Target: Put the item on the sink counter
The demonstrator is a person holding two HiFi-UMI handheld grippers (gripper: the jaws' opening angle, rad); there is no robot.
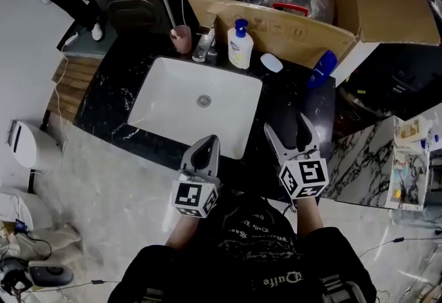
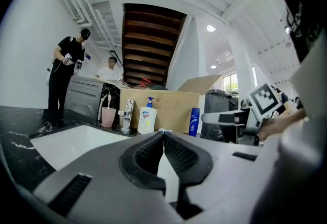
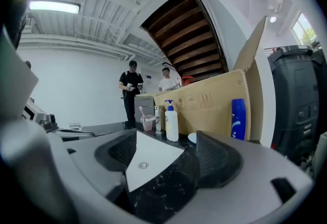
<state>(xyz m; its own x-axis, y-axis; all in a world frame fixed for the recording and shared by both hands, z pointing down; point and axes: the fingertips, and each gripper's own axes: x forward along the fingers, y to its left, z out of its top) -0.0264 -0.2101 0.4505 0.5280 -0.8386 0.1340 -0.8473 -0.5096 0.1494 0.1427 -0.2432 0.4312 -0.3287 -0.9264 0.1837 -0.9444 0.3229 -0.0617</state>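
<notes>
Left hand-held gripper (image 1: 207, 146): jaws closed tip to tip, nothing between them, held over the near rim of the white sink basin (image 1: 173, 98). Right hand-held gripper (image 1: 290, 132): jaws wide apart, empty, above the black marbled surface (image 1: 110, 91) just right of the basin.

Standing on the surface behind the basin:
- pink cup (image 1: 181, 38)
- faucet (image 1: 203, 46)
- white pump bottle (image 1: 239, 44) with blue top
- small white oval piece (image 1: 271, 62)
- blue bottle (image 1: 322, 68), upright against the cardboard box (image 1: 290, 29)

Which of these is the task's item cannot be told.
</notes>
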